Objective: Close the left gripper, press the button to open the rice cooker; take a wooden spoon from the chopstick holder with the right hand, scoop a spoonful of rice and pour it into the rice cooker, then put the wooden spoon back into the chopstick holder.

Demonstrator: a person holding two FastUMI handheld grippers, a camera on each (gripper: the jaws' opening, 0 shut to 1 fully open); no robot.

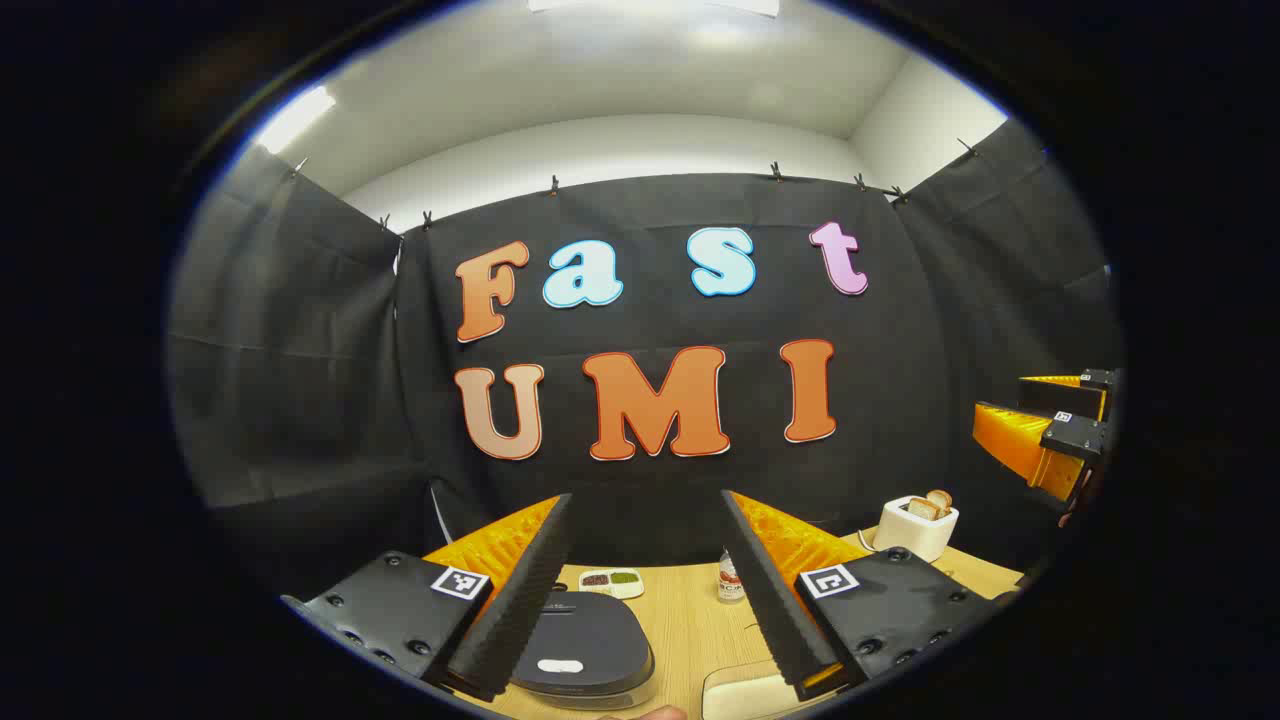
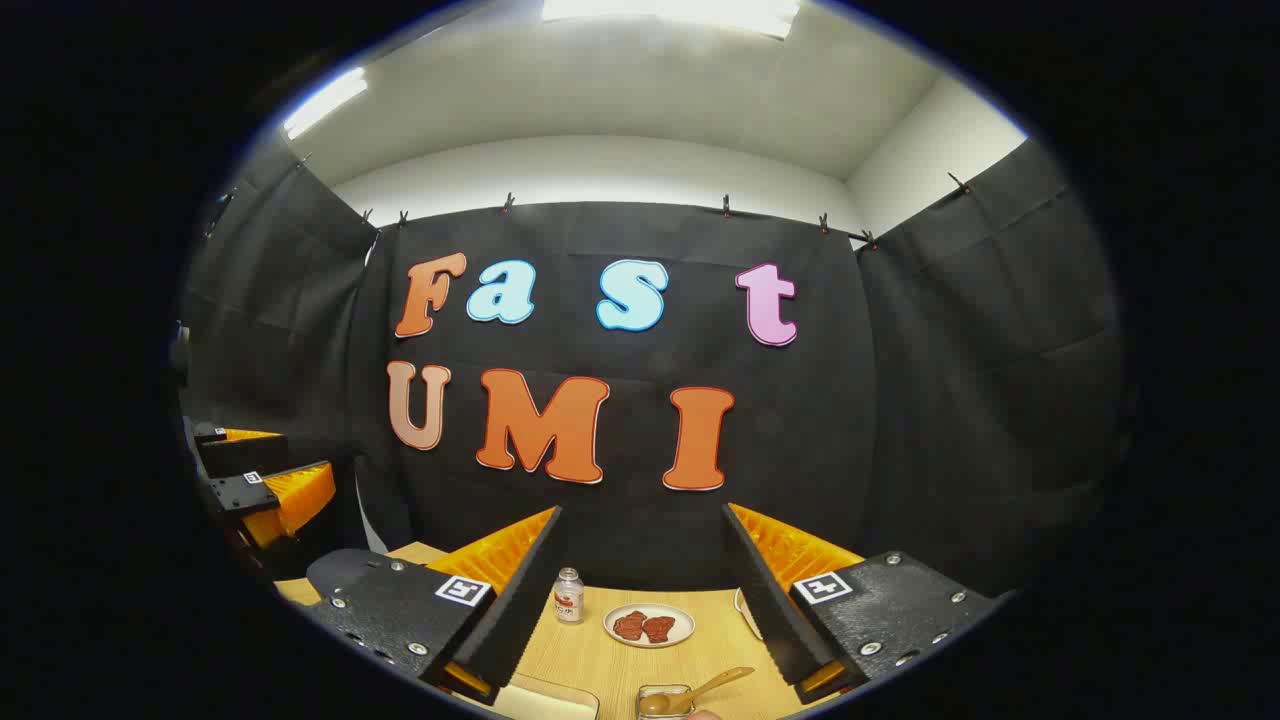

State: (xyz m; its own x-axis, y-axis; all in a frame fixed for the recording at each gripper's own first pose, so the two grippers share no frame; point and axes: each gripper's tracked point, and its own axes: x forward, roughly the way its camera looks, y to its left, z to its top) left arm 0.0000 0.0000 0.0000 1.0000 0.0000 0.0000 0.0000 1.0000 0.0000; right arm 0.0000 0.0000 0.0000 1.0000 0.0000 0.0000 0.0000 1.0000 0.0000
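In the left gripper view the dark rice cooker (image 1: 585,640) stands on the wooden table low between my fingers, lid down, with a white button (image 1: 560,665) on its near edge. My left gripper (image 1: 645,498) is open above it and holds nothing. At the bottom of the right gripper view a wooden spoon (image 2: 708,686) leans in a small clear holder (image 2: 662,703). My right gripper (image 2: 643,512) is open and empty, above and short of the spoon. Each gripper also appears at the side of the other's view: the right gripper (image 1: 1060,428) and the left gripper (image 2: 258,478).
A toaster (image 1: 915,527) with bread stands at the back right. A small bottle (image 1: 731,578) and a divided dish (image 1: 612,582) sit behind the cooker. A plate of reddish food (image 2: 649,626) lies mid-table. A pale tray (image 1: 740,697) lies at the near edge.
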